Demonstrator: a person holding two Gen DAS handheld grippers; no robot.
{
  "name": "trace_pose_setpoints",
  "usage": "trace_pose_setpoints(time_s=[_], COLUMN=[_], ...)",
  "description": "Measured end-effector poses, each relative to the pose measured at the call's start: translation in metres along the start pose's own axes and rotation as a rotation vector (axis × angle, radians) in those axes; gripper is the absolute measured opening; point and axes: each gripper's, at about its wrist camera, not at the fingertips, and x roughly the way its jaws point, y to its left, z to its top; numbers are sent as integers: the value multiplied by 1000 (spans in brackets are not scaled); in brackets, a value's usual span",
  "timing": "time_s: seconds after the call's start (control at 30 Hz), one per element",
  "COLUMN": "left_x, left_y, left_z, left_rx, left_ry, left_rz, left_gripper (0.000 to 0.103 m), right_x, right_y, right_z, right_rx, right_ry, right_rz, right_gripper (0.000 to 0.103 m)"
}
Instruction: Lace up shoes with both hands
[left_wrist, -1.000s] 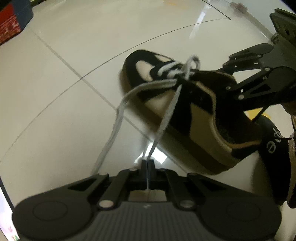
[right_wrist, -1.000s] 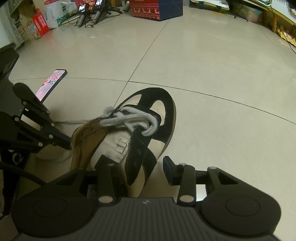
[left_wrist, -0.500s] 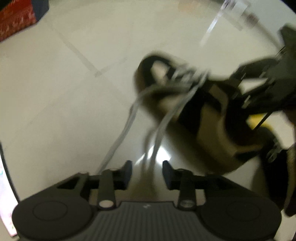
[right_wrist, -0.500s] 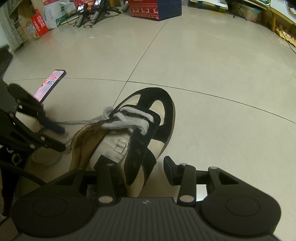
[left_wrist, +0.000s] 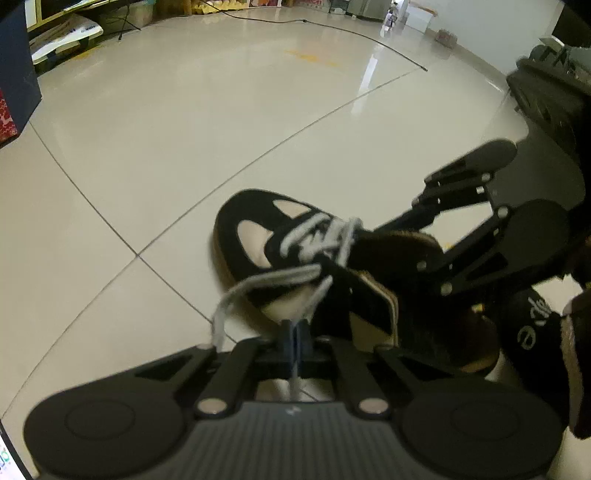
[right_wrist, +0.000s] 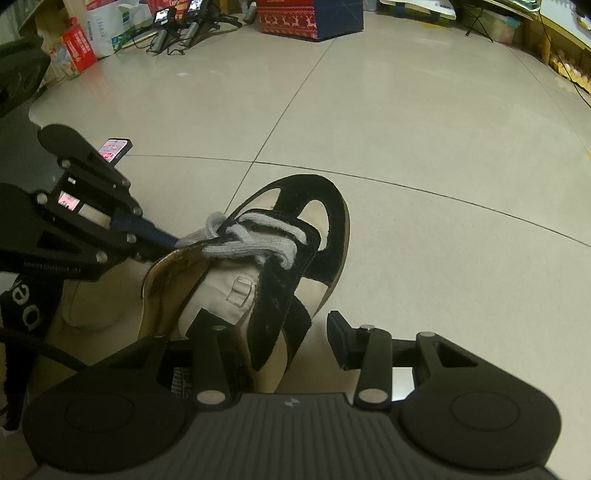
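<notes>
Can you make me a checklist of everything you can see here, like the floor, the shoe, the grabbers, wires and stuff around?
Surface: glossy pale tile floor with dark grout lines.
Job's things: black and cream shoe lying on the floor; grey lace crossed through the front eyelets only.
Clutter: lit phone on the floor.
Grippers: left gripper shut on a lace end; right gripper open around the shoe's side.
Cables: black cable across the floor.
Surroundings: red patterned box, cartons and bags by the walls.

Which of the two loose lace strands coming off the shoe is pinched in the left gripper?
The strand running straight down into the closed left gripper. The other strand arcs out leftward and hangs free past the gripper's left finger, held by nothing.
</notes>
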Motion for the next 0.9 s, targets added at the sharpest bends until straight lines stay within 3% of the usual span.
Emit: trace_pose_setpoints(time_s=[0.13, 0.37, 0.57, 0.67, 0.73, 0.87, 0.9], left_x=[-3, 1, 2, -7, -14, -21, -22], left_y=[-2, -4, 16, 27, 34, 39, 37], left_z=[-11, -23, -34, -39, -40, -28, -22], left_rx=[-21, -90, -225, -308, -356, -406, -404], left_ry=[9, 54, 141, 128, 114, 96, 96], left_rz=[58, 40, 14, -11, -27, -76, -85], left_gripper=[1, 1, 4, 14, 32, 39, 46], right_x=[0, 0, -1, -2, -3, -5, -5], right_y=[-1, 0, -5, -4, -3, -2, -1], right_z=[-1, 0, -2, -2, -2, -2, -2], right_rx=[6, -1, 19, 22, 28, 40, 43], right_ry=[-6, -9, -4, -2, -1, 2, 2], right_rz=[3, 0, 0, -4, -9, -17, -19], right_gripper=[45, 47, 47, 47, 47, 47, 47])
